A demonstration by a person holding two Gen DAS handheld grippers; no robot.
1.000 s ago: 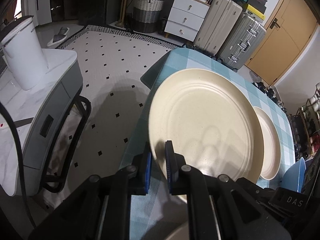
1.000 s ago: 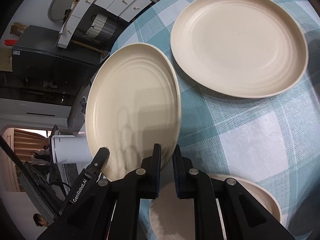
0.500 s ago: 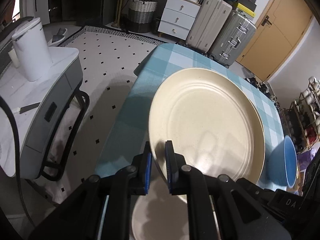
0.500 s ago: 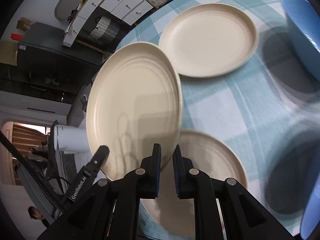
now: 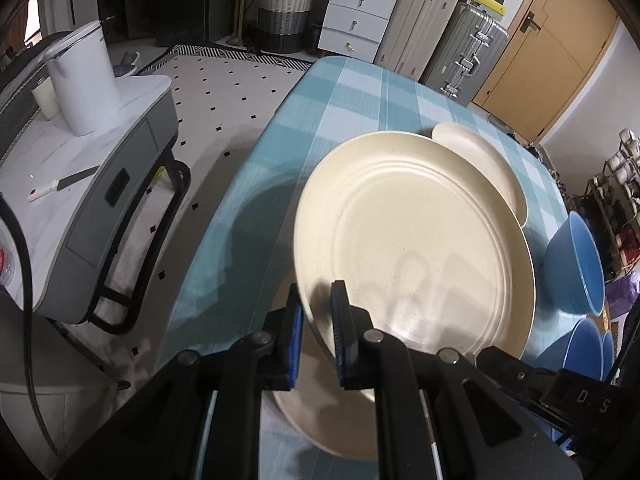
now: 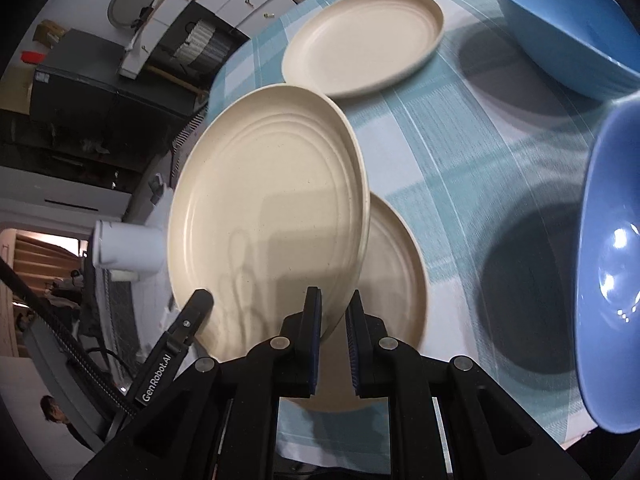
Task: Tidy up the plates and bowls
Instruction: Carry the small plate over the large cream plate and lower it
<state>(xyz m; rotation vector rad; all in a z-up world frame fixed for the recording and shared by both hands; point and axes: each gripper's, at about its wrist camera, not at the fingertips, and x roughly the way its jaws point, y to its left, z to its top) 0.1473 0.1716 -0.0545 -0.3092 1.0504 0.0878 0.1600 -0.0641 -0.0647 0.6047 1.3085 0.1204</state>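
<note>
A large cream plate [image 5: 416, 240] hangs tilted above the blue checked table [image 5: 360, 92], held from both sides. My left gripper [image 5: 316, 320] is shut on its near rim. My right gripper [image 6: 332, 320] is shut on the rim of the same plate [image 6: 268, 216]. A second cream plate [image 6: 392, 264] lies on the table just beneath it, partly covered. A third cream plate [image 6: 360, 36] lies farther off. One blue bowl [image 6: 560, 24] stands at the top right and another blue bowl [image 6: 612, 272] is close on the right.
The table's left edge [image 5: 224, 216] drops to a tiled floor. A white side cabinet [image 5: 100, 184] with a white kettle [image 5: 84, 80] stands beside it. Suitcases [image 5: 460, 40], a drawer unit [image 5: 352, 16] and a woven basket [image 5: 284, 12] line the far wall.
Both grippers carried the held plate across the table. The plate on the table slid under it, the far plate receded, and the blue bowls came into view.
</note>
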